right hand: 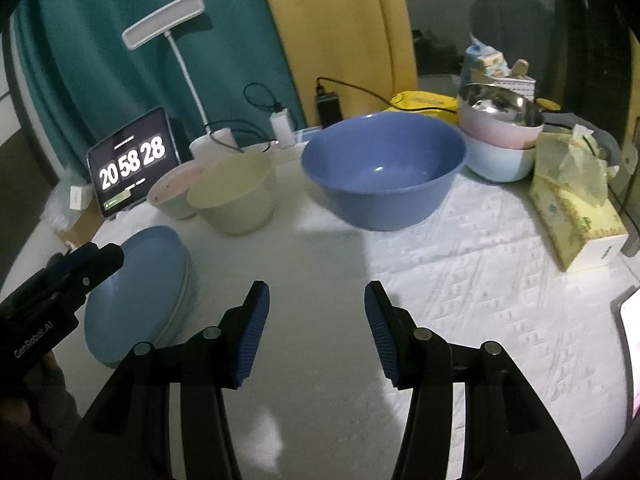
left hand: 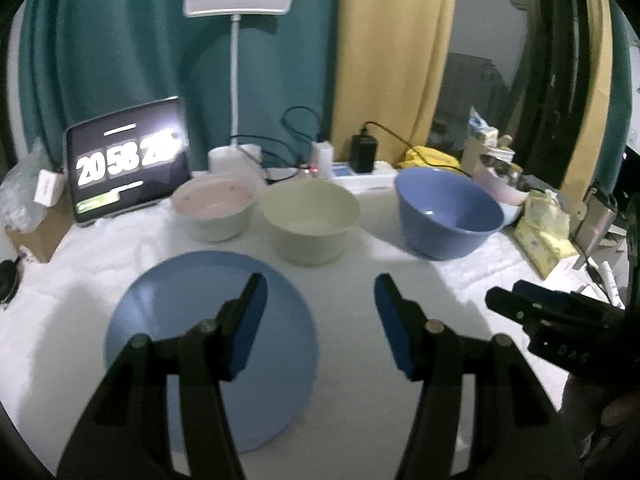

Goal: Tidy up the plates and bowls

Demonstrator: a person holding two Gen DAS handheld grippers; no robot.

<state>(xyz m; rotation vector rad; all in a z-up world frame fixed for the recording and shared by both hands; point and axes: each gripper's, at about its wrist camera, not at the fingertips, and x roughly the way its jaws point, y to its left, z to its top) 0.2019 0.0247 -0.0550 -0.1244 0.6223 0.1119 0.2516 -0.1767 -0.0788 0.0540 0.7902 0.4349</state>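
A light blue plate (left hand: 208, 344) (right hand: 136, 292) lies on the white table, on top of a paler plate whose rim shows under it. Behind it stand a pale bowl with a pink inside (left hand: 216, 210) (right hand: 170, 194), a cream bowl (left hand: 310, 224) (right hand: 236, 196) and a large blue bowl (left hand: 448, 220) (right hand: 384, 172). My left gripper (left hand: 320, 316) hangs open over the plate's right edge, nothing between its fingers. My right gripper (right hand: 316, 320) is open above bare tablecloth, right of the plate. Each gripper shows at the edge of the other's view.
A stack of pink and pale blue bowls with a steel bowl on top (right hand: 500, 136) stands at the back right, beside a tissue box (right hand: 576, 216). A tablet showing a clock (left hand: 124, 160), a desk lamp (left hand: 236, 4), chargers and cables line the back edge.
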